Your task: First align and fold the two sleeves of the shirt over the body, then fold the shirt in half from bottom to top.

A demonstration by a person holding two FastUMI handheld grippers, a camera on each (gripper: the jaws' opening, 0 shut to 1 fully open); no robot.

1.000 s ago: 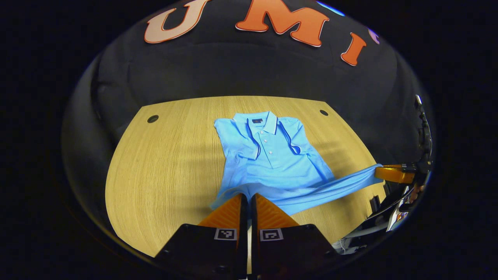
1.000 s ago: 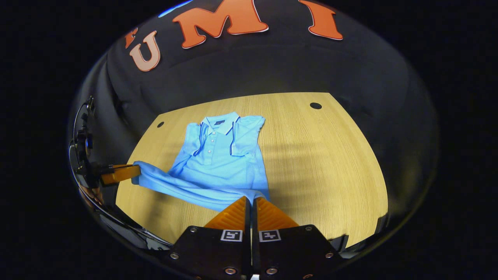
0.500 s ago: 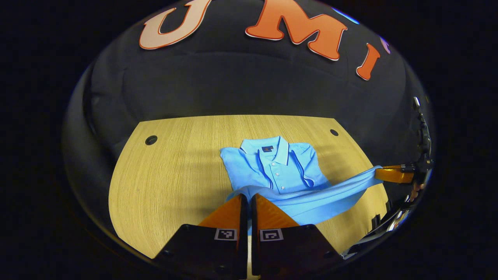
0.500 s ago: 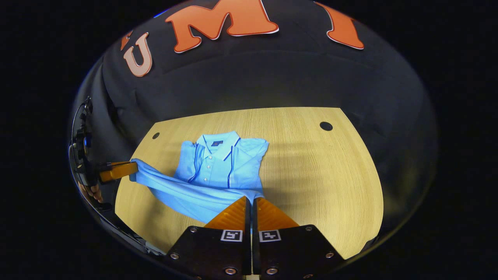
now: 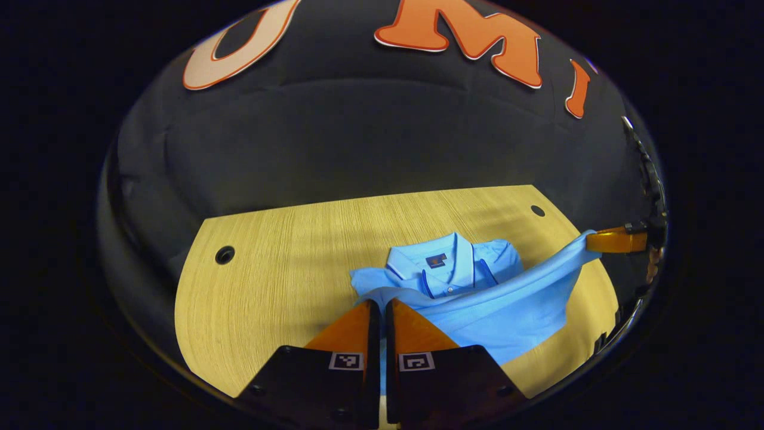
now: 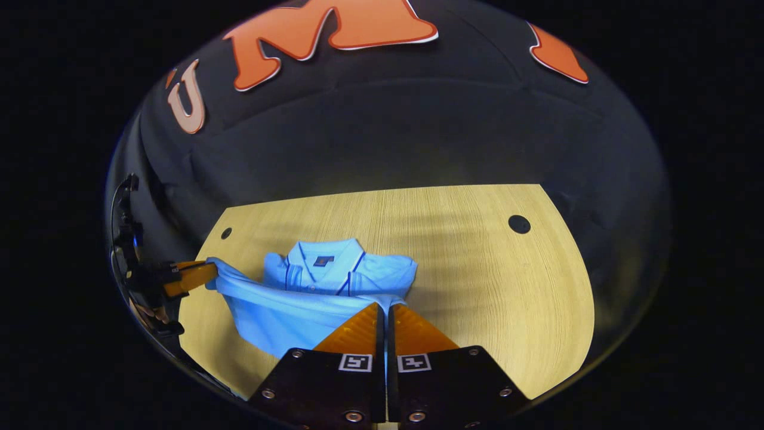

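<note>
One blue shirt (image 5: pixel 495 304) on one wooden table (image 5: pixel 280 286); two grippers, left gripper (image 5: pixel 378 307) and right gripper (image 6: pixel 385 310), each pinch its raised hem.

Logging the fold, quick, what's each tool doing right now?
Left tool: closed on the shirt hem.
Right tool: closed on the shirt hem.

Sky-blue polo shirt (image 5: pixel 495 301), plain weave, no print. Dark navy piping along collar (image 5: pixel 439 257) and placket; small dark patch with an orange mark inside the neck. Pale yellow wood-grain counter (image 6: pixel 477 269) with fine lengthwise streaks and round black holes (image 6: pixel 519 224). Black-and-white square code tags on black tongs mounts (image 6: pixel 412 361).
</note>
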